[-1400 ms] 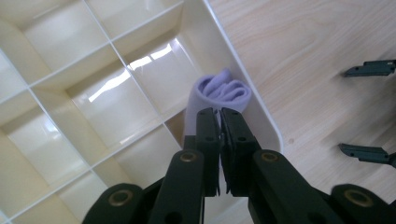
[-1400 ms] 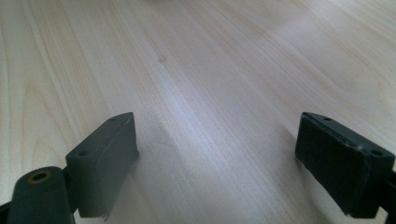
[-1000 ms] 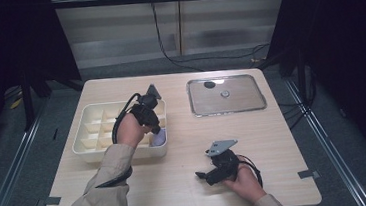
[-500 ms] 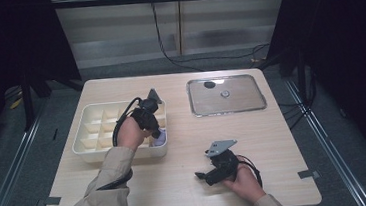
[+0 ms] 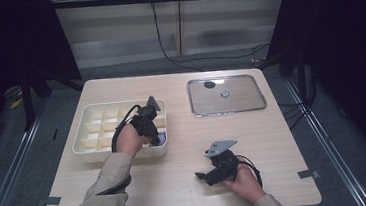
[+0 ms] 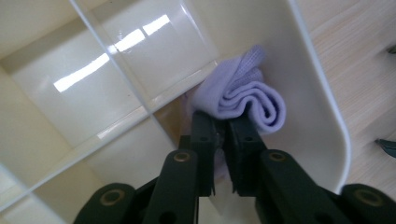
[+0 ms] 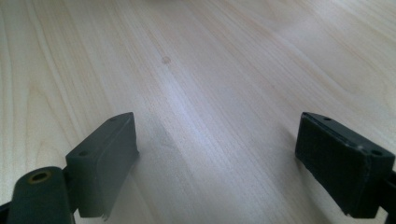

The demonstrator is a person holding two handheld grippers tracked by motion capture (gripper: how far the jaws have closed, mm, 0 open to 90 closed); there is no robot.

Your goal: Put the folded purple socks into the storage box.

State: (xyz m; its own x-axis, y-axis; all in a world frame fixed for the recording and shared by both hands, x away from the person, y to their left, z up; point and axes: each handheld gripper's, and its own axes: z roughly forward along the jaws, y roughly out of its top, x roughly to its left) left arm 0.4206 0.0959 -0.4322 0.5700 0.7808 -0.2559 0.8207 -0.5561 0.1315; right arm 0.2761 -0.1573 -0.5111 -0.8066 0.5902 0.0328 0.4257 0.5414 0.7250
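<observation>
Left hand-held gripper (image 6: 219, 126) nearly clenched, pinching the lilac cloth (image 6: 243, 100) in the divided tray's (image 5: 82, 147) 5 o'clock corner compartment. Risk: cloth snags on release, dragged out. Right hand-held gripper (image 7: 224, 163) released, on the surface (image 5: 185, 148).

We get the high view from a fixed spot above the near edge of the desk (image 5: 188, 183), facing forward and down, far enough back to take in the whole top plus the dark floor around it. Our left gripper view sits very close inside the divided tray (image 6: 327, 93), looking down along its jaws; the high view shares that tray's near right corner (image 5: 161, 147). Our right gripper view skims low over bare desk (image 7: 210, 70), the same patch the high view has at front right.
</observation>
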